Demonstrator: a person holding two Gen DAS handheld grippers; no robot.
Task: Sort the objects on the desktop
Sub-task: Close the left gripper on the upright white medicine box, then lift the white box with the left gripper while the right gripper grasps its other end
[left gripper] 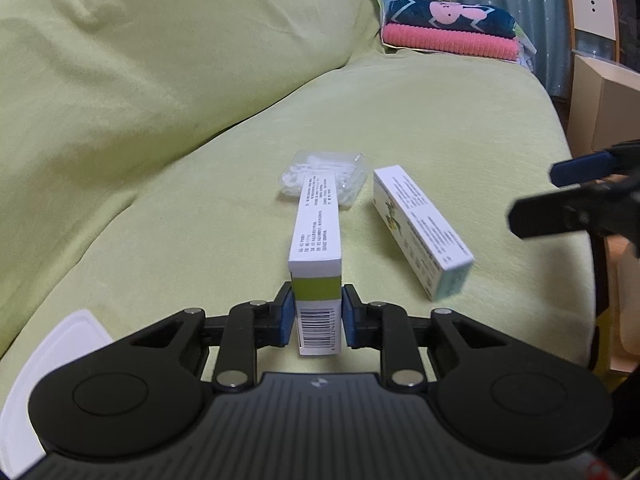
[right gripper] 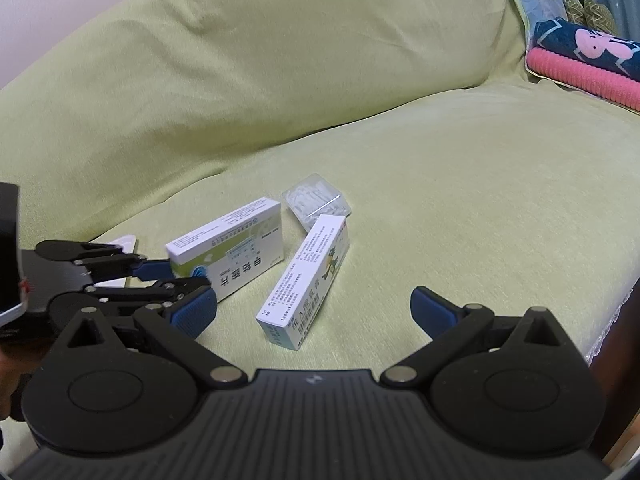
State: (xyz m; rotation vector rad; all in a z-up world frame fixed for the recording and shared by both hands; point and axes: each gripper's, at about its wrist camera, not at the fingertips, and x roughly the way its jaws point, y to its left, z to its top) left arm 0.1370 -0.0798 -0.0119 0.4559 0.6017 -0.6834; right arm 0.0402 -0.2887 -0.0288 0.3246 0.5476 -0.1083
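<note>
Pale green fabric covers a sofa seat [right gripper: 460, 208] that serves as the work surface, with its back cushion rising behind and the seat's front edge falling away at the right; wide bare fabric lies open to the right of the objects. Folded pink and navy towels [left gripper: 450, 30] sit at the far end. Between the blue pads of the left gripper [left gripper: 317, 314] stands a flat white and green medicine box [left gripper: 316, 248], clamped on both sides at its barcoded end. Just beside it lies a long white carton [right gripper: 306, 284], and beyond both a clear plastic case of white floss picks [right gripper: 316, 200]. Two boxes, one case. The right gripper [right gripper: 314, 312] hangs spread wide, holding nothing.
</note>
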